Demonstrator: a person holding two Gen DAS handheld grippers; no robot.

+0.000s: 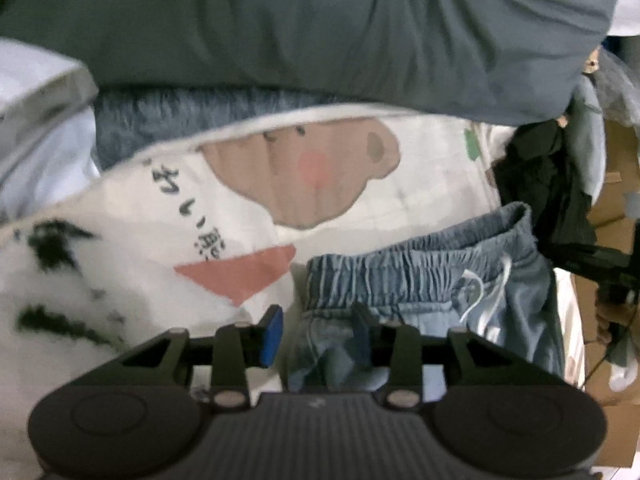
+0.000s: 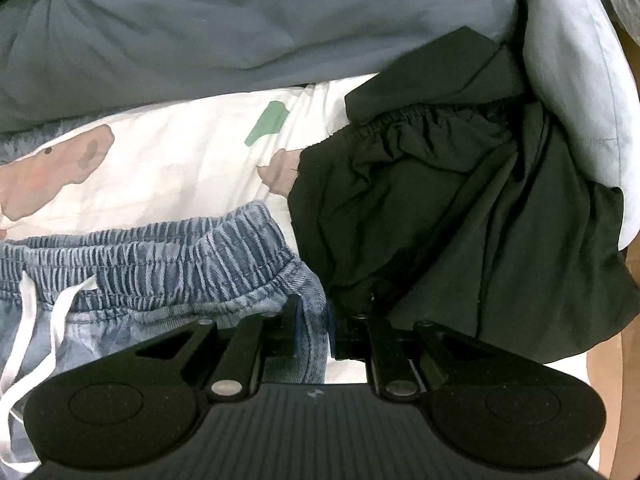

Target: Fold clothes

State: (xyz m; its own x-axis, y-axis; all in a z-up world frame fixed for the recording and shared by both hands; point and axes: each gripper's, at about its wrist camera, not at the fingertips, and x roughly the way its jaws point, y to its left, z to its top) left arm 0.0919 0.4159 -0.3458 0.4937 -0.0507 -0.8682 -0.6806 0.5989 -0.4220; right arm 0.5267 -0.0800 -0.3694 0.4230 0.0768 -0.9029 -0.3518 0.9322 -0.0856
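My left gripper (image 1: 316, 330) stands with its jaws parted around the left edge of the faded blue denim shorts with an elastic waistband (image 1: 420, 280), pads clear of the cloth. My right gripper (image 2: 314, 330) has its jaws nearly together, pinching the shorts' right side edge. A crumpled black garment (image 2: 440, 200) lies just right of those jaws, on the white cartoon-print sheet (image 2: 180, 168).

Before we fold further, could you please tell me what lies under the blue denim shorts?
The denim shorts lie on a white bedsheet printed with a bear cartoon. Whatever part of the print sits beneath them is covered.
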